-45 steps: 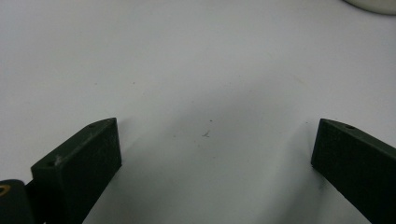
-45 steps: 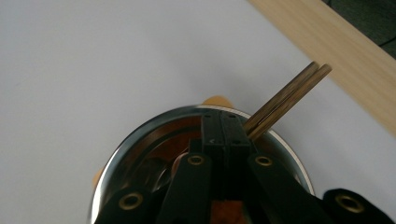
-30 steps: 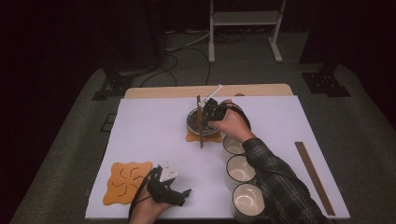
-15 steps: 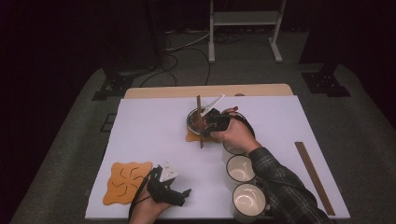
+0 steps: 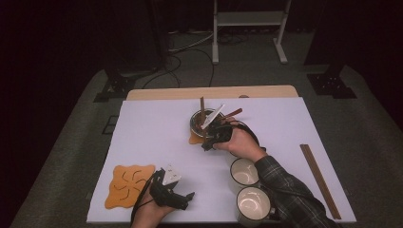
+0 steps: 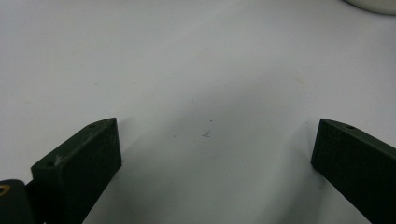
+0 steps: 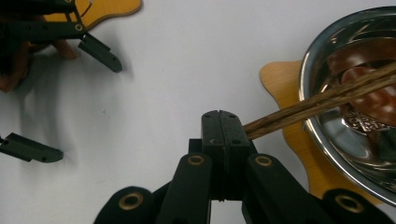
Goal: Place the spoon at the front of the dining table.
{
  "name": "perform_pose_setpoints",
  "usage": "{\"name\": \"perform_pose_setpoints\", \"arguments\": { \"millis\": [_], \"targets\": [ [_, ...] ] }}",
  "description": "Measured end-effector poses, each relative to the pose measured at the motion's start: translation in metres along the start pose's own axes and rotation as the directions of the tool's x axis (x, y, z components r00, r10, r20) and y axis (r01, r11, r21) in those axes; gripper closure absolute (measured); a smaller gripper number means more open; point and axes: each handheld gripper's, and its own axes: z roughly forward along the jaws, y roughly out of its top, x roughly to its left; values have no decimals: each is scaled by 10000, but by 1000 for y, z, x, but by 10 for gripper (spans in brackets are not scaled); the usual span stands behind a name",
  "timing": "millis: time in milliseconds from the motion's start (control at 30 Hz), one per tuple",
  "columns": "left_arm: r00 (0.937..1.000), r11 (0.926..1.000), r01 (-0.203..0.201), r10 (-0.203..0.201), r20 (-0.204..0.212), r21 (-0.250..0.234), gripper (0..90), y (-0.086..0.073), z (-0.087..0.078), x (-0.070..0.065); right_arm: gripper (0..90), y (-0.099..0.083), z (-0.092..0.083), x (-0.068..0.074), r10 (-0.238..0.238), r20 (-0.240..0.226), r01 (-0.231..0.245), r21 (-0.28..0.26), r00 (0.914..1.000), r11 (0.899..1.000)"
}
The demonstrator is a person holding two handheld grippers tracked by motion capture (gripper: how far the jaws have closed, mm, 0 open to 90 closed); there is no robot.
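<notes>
No brand, label or writing can be read on anything here.

The right gripper (image 7: 223, 122) is clenched on a pair of dark wooden chopsticks (image 7: 322, 100); in the right gripper view the jaws meet flat against each other with the stick ends pinched at their tip. The chopsticks run from the jaws up over the rim and into a shiny metal bowl (image 7: 312, 126), which holds other utensils. The bowl stands on an orange wooden coaster (image 7: 289, 135), a little back of the table's middle, nearer the far edge than the near one.

In the high view the right gripper (image 5: 209, 142) sits just at the near side of the bowl (image 5: 195, 122), and a white spoon (image 5: 214, 114) and brown sticks poke out of it.

The left gripper (image 5: 183, 199) rests near the near edge, left of centre, its jaws spread wide over bare white tabletop with nothing between them. Just to its left lies a second orange coaster (image 5: 128, 185), close to the near left corner.

Two white mugs (image 5: 244, 172) stand near the near edge, right of centre, beside the person's sleeve. Another pair of chopsticks (image 5: 319, 178) lies along the right edge.

The whole left half of the white table (image 5: 152, 128) behind the second coaster is open, and so is the far right corner.
</notes>
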Motion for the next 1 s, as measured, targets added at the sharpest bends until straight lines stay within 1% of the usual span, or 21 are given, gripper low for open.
{"name": "perform_pose_setpoints", "arguments": {
  "millis": [200,333,433,833,1000],
  "targets": [
    [10000,10000,-3,3,0,3,4,0,0,0,896,1,6,2,-187,-172,195,454,9997,9988],
    [10000,10000,-4,4,7,17,4,0,0,0,896,1,9,3,-335,-250,350,619,9991,9975],
    [10000,10000,-5,5,4,19,4,0,0,0,896,2,11,3,-419,-166,431,796,9990,9959],
    [10000,10000,-8,8,-3,22,4,0,0,0,896,3,14,0,-343,-9,343,789,9994,9963],
    [10000,10000,-4,4,2,18,4,0,0,0,895,3,13,0,-334,-100,340,659,9994,9972]
  ]
}}
